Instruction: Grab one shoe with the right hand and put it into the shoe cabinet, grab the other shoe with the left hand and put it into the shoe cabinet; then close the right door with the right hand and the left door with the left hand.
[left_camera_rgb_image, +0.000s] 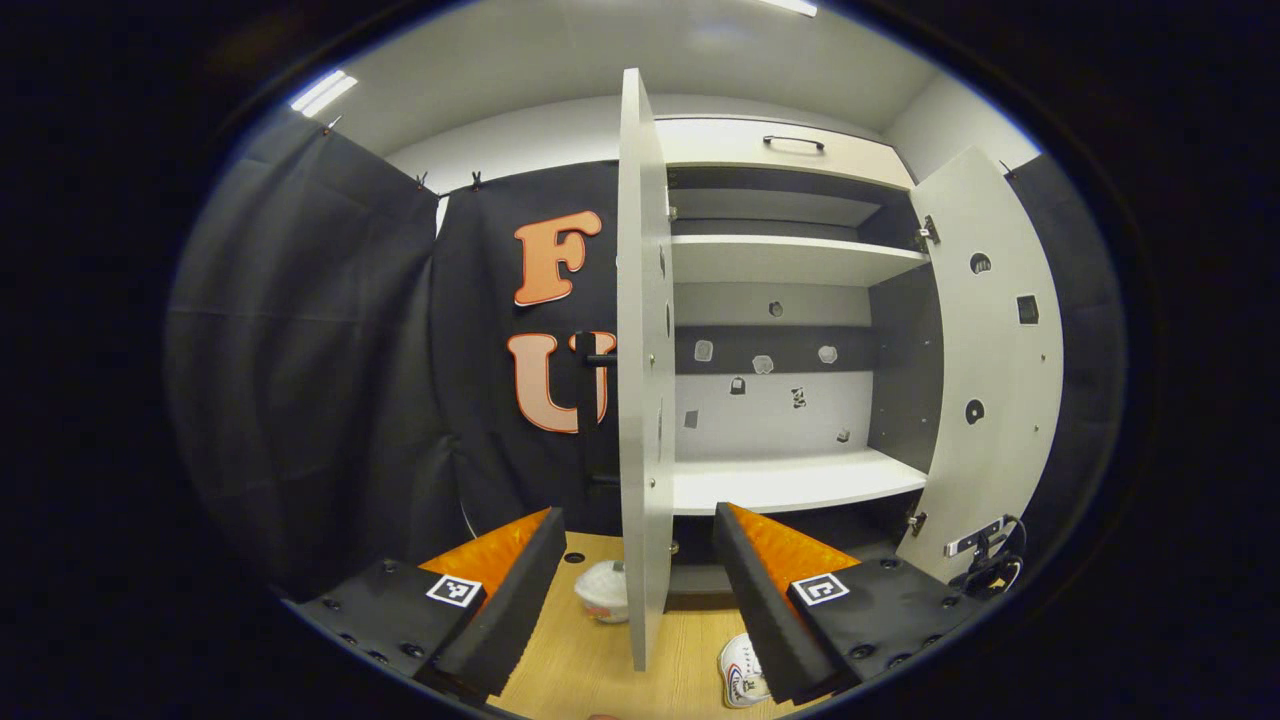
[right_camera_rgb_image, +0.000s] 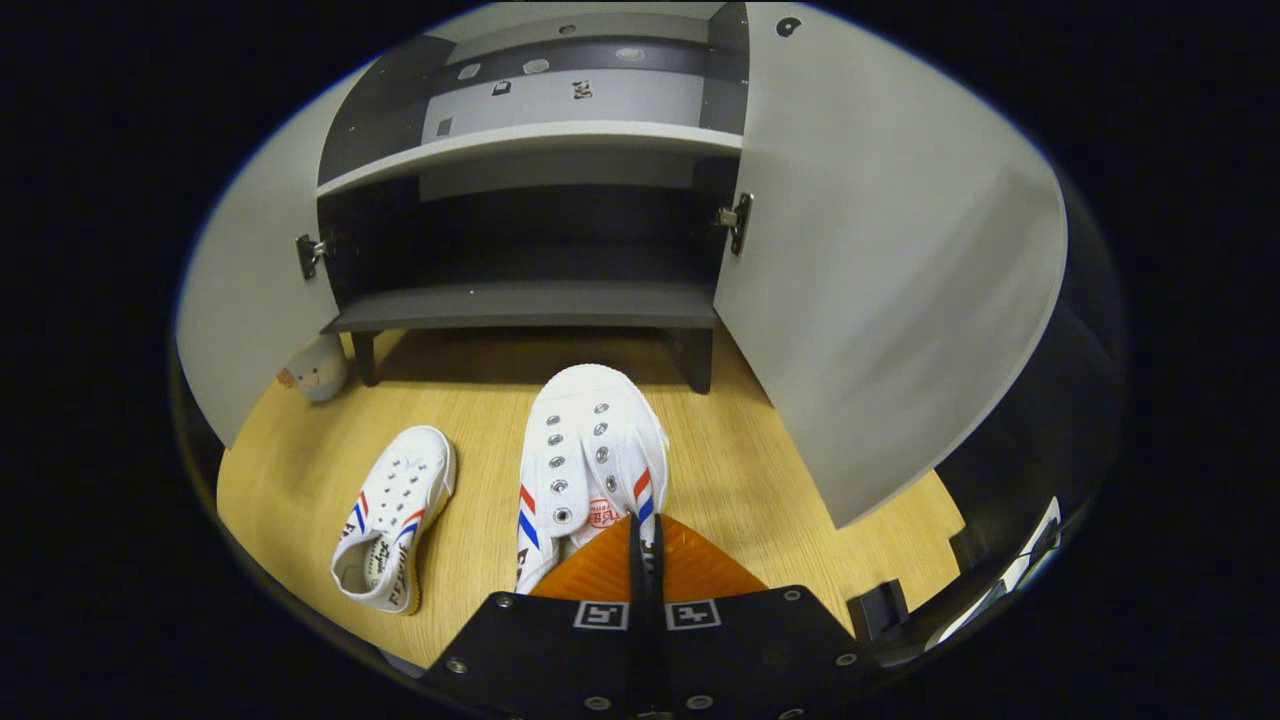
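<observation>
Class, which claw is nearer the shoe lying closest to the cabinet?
Right. The right claw grips that shoe by its heel; the left claw hangs open, farther back.

Two shoes (right_camera_rgb_image: 590, 450) (right_camera_rgb_image: 390, 515) side by side on floor (right_camera_rgb_image: 480, 390) before cabinet (right_camera_rgb_image: 530, 305).

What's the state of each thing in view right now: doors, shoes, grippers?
Left door: open, seen edge-on.
Right door: open, swung wide.
Cabinet shelves: bare, no shoe inside.
Held shoe: gripped at its rear by the right gripper, toe towards the cabinet.
Second shoe: lying on the floor, untouched.
Left gripper: open, holding nothing.
Small plush toy: on the floor by the left door.
</observation>
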